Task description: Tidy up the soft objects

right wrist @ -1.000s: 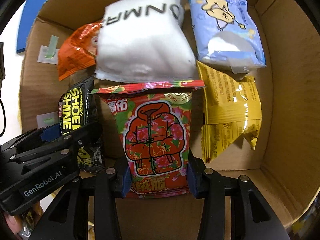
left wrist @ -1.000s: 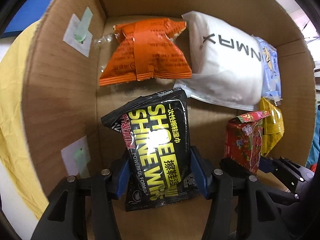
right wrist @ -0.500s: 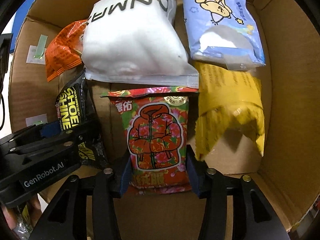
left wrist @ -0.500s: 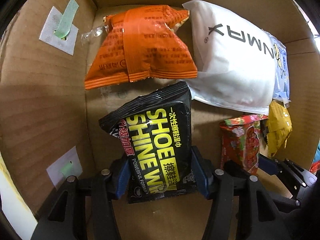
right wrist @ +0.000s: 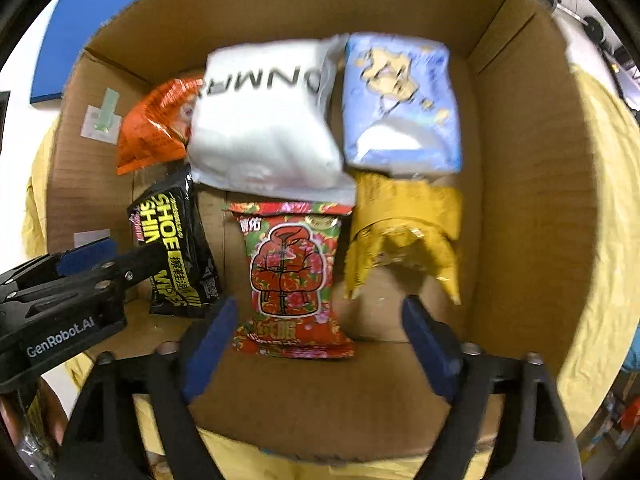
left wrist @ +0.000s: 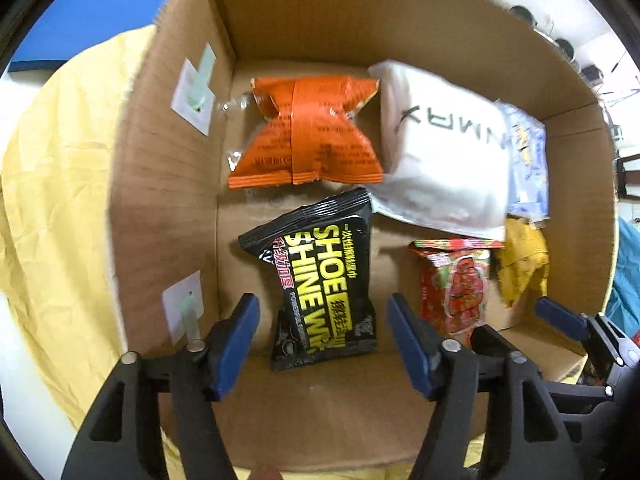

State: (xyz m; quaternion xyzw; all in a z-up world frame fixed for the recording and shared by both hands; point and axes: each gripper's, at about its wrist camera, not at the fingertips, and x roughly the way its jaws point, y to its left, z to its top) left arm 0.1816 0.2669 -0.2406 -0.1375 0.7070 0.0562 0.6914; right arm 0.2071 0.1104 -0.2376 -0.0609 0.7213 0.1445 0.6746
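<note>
Packs lay flat in the cardboard box [left wrist: 168, 184]. The left gripper [left wrist: 324, 340] was wide open around the black pack [left wrist: 324, 280], not touching. The right gripper [right wrist: 316, 344] was wide open around the red pack [right wrist: 292, 276].

Between your left gripper's [left wrist: 322, 338] spread jaws lies the black packet [left wrist: 320, 280], its yellow lettering reading "SHOE SHINE W…", the last word running out of sight at the packet's lower edge; smaller white print beneath starts "POWERFUL" and is otherwise too fine to read. Beyond those jaws and to their right, the white pouch [left wrist: 444, 160] carries dark letters, seen inverted, "…NMAX". From your right gripper's [right wrist: 316, 334] side, the same pouch shows "ONMA…". To the left of your right jaws, the left gripper's black body bears a label reading "GenRobot.AI" [right wrist: 60, 343]. Between your right jaws, the red floral packet [right wrist: 294, 276] shows Chinese characters, not legible here.
</note>
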